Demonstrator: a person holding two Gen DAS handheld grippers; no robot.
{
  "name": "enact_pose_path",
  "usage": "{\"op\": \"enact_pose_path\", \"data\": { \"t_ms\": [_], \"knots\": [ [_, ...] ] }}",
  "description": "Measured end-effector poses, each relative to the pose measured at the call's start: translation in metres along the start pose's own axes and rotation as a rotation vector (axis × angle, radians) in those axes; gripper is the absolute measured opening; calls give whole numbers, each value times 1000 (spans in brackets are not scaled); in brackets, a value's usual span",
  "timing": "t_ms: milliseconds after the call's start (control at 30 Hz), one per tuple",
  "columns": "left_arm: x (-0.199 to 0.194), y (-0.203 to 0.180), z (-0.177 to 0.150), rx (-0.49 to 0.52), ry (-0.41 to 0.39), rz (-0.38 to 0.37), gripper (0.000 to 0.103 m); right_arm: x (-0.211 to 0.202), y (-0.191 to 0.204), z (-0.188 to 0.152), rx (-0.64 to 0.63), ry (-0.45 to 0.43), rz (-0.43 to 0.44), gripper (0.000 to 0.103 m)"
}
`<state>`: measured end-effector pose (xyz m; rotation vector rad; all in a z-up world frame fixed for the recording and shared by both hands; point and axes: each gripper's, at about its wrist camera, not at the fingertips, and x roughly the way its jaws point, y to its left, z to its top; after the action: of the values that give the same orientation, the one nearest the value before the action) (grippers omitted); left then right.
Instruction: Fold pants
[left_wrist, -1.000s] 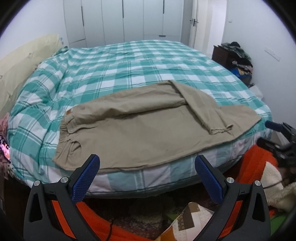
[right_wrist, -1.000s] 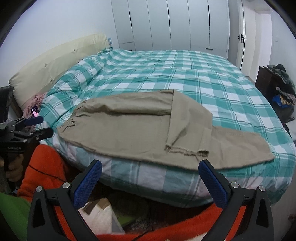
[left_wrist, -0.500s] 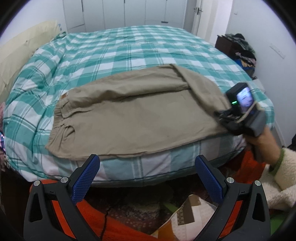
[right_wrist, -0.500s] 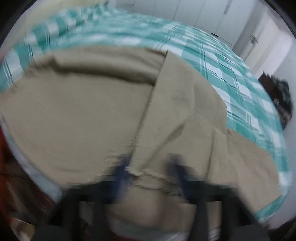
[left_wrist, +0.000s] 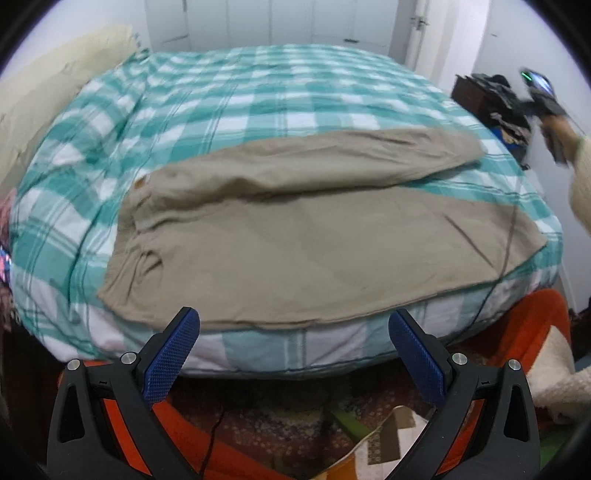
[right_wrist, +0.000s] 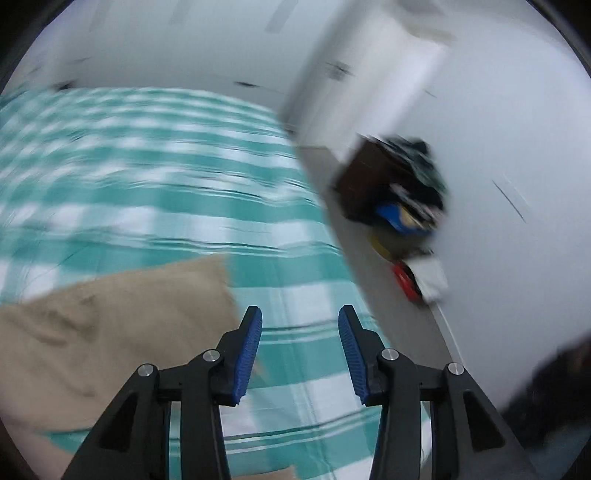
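Beige pants (left_wrist: 314, 236) lie flat on the teal checked bed (left_wrist: 258, 96), waistband at the left, both legs stretched out to the right, the far leg now straight. My left gripper (left_wrist: 293, 332) is open and empty, below the bed's near edge. My right gripper (right_wrist: 299, 325) is open and empty, above the bed just right of a pant leg's end (right_wrist: 110, 325); that view is blurred. It also shows far right in the left wrist view (left_wrist: 543, 92).
A cream pillow (left_wrist: 48, 92) lies at the bed's left. A dark cabinet piled with clothes (right_wrist: 399, 184) stands by the right wall. White wardrobes (left_wrist: 295, 22) are behind the bed. Orange fabric (left_wrist: 524, 332) lies on the floor.
The far leg that was folded across the pants now lies straight to the right. My right gripper swung up and right, away from the fabric. The left gripper stayed put.
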<state>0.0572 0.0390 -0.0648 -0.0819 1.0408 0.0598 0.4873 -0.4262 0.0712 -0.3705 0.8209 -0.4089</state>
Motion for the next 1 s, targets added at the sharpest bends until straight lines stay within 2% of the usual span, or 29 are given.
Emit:
{"op": "enact_pose_path", "data": {
  "t_ms": [33,100,133,233,300,367,467,533,600,633,700,767,833,900,1000],
  "knots": [
    [7,4,0,-11,21,3,102,3,-9,-12,44,6,30,45],
    [24,11,5,-26,59,7,102,8,-7,-61,91,25,148,52],
    [28,12,11,-20,56,2,102,8,-2,-84,90,39,196,52],
    [44,9,52,51,-16,15,102,-6,27,-179,87,91,358,52],
    [61,8,95,70,-114,54,102,-18,52,-238,109,120,452,52],
    [89,9,140,49,-201,82,102,-31,75,-275,125,128,514,52],
    [144,13,180,15,-248,131,102,-57,108,-305,125,122,597,52],
    [200,16,187,20,-191,214,102,-66,129,-308,99,118,640,58],
    [265,21,166,66,-46,274,102,-76,153,-297,30,122,694,62],
    [280,24,150,88,-26,263,102,-79,158,-290,6,119,704,62],
    [278,36,124,40,-137,205,102,-85,174,-268,-51,102,733,67],
    [276,41,125,16,-122,179,102,-87,192,-243,-76,86,786,71],
    [276,40,123,21,-123,184,102,-89,225,-210,-93,68,873,71],
    [276,40,121,22,-127,186,102,-89,269,-180,-114,60,987,71],
    [275,40,119,17,-132,181,102,-86,347,-155,-133,108,1200,73]
  ]
}}
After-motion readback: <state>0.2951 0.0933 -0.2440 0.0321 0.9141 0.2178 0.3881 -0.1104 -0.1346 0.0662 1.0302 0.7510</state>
